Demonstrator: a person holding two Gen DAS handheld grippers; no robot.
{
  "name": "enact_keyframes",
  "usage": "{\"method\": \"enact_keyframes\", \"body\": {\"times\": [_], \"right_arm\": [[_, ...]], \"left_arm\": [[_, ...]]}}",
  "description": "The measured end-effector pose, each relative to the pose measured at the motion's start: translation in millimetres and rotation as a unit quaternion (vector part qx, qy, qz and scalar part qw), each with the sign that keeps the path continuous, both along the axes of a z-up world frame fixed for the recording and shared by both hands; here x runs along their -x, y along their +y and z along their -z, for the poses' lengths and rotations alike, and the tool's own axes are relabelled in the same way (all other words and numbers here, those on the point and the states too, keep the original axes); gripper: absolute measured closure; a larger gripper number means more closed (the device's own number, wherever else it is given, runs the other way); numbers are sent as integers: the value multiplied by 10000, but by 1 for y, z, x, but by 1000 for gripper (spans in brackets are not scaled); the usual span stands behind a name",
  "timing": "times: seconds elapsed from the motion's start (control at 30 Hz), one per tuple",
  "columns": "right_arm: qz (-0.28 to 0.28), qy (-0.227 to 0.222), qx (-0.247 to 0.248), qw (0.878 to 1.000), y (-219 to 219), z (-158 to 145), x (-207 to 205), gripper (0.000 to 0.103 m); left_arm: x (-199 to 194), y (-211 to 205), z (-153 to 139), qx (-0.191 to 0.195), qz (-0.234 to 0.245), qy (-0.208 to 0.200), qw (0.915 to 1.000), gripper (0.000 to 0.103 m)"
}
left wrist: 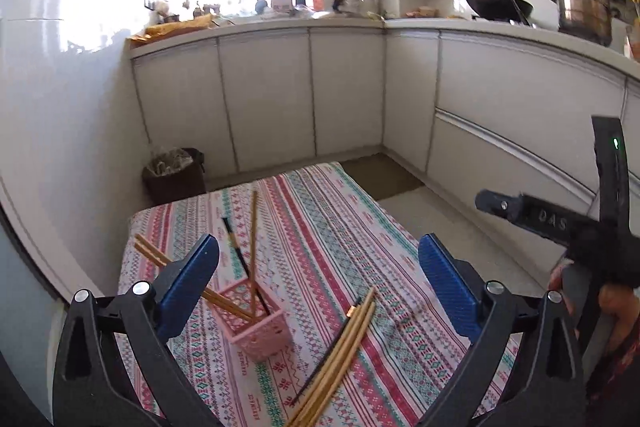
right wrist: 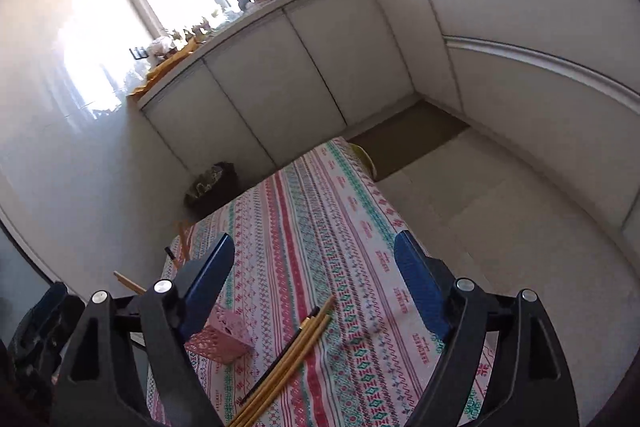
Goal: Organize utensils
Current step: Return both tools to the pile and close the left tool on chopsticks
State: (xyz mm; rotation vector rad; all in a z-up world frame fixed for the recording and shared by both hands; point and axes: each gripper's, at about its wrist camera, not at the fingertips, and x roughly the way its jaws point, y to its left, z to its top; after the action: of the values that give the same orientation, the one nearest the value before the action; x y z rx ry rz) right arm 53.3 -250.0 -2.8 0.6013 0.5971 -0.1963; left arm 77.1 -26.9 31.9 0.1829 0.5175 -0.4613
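Observation:
A pink lattice holder (left wrist: 256,323) stands on the striped tablecloth (left wrist: 320,219) with several chopsticks leaning out of it, wooden ones and a black one (left wrist: 240,255). A loose bunch of wooden chopsticks and a black one (left wrist: 340,351) lies on the cloth to its right. My left gripper (left wrist: 320,267) is open and empty above them. The right gripper's body shows at the right edge of the left wrist view (left wrist: 560,223). In the right wrist view my right gripper (right wrist: 314,267) is open and empty above the holder (right wrist: 220,339) and the loose chopsticks (right wrist: 292,351).
A dark waste bin (left wrist: 176,175) stands on the floor beyond the table's far left corner. White cabinets (left wrist: 280,91) run along the back and right, with a wok (left wrist: 496,3) and a steel pot (left wrist: 584,7) on the counter. A brown mat (right wrist: 408,139) lies on the floor.

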Motion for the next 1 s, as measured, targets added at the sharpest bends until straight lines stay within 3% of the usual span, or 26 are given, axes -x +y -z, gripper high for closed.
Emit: {"method": "enact_keyframes", "body": {"times": [0.1,0.2,0.4,0.53,0.57,0.63,0.73,0.87,1.0], "right_arm": [[177,165,-273,9993,-22,9,1,17],[207,375,-536,9976,-41,18,-1,15],[123,628,-1533,9861,-73,39,0,13],[57,816,-2020,9760,-84,53,-2,13],[43,884,-2089,9739,-85,56,-3,13],[-4,1014,-2234,9694,-87,62,-5,13],[-84,1182,-2396,9636,-87,69,-8,13],[-206,1323,-2410,9612,-87,72,-9,13],[-256,1393,-2515,9574,-86,76,-9,13]], "left_arm": [[-5,-29,29,-348,450,455,9973,7],[-11,-55,61,-727,872,999,9885,7],[-45,-100,132,-1514,1227,2428,9503,7],[-75,-116,156,-1741,1165,2885,9343,9],[-84,-119,161,-1766,1156,2979,9310,12],[-103,-129,169,-1891,1103,3174,9227,31],[-123,-144,180,-2270,1015,3264,9119,53],[-147,-152,196,-2415,905,3502,9005,61],[-159,-152,208,-2485,823,3559,8971,65]]}}
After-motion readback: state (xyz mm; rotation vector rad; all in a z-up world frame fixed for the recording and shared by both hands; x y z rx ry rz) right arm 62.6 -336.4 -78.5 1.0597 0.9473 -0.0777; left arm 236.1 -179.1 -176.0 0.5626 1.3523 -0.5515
